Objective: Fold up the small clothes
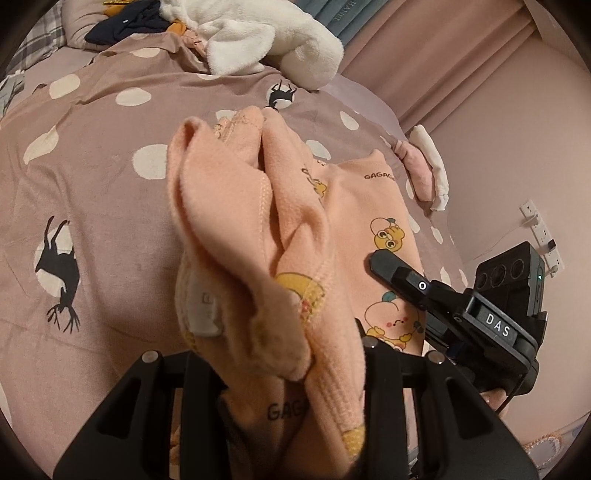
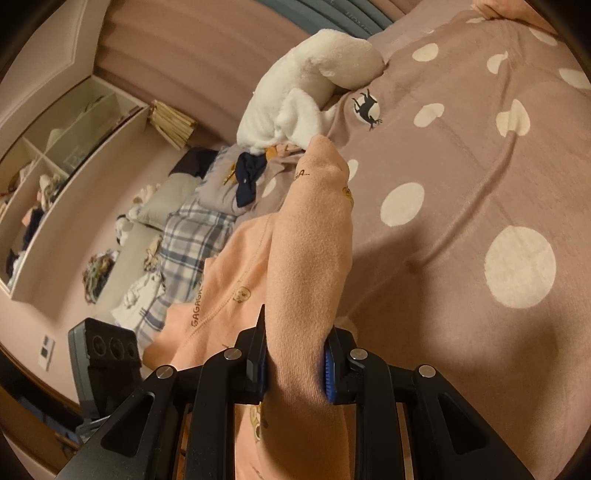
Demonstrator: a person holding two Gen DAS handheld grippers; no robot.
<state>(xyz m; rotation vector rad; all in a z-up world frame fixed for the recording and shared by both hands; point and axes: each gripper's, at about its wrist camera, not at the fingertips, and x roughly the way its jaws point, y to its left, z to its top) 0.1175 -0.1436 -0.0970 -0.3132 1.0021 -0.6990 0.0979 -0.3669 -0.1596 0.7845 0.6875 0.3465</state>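
A small peach garment printed with cartoon ducks and "GAGA" lettering is held up over the bed between both grippers. My left gripper is shut on a bunched, folded edge of it; the fabric hides the fingertips. In the right wrist view the peach garment runs forward from my right gripper, whose blue pads clamp a thick fold. The right gripper also shows in the left wrist view at the right, resting against the printed side of the cloth.
The bed cover is mauve with white dots and deer prints. A white plush heap and dark clothes lie at its far end. A pink-and-white garment lies at the bed's right edge. Shelves line the wall.
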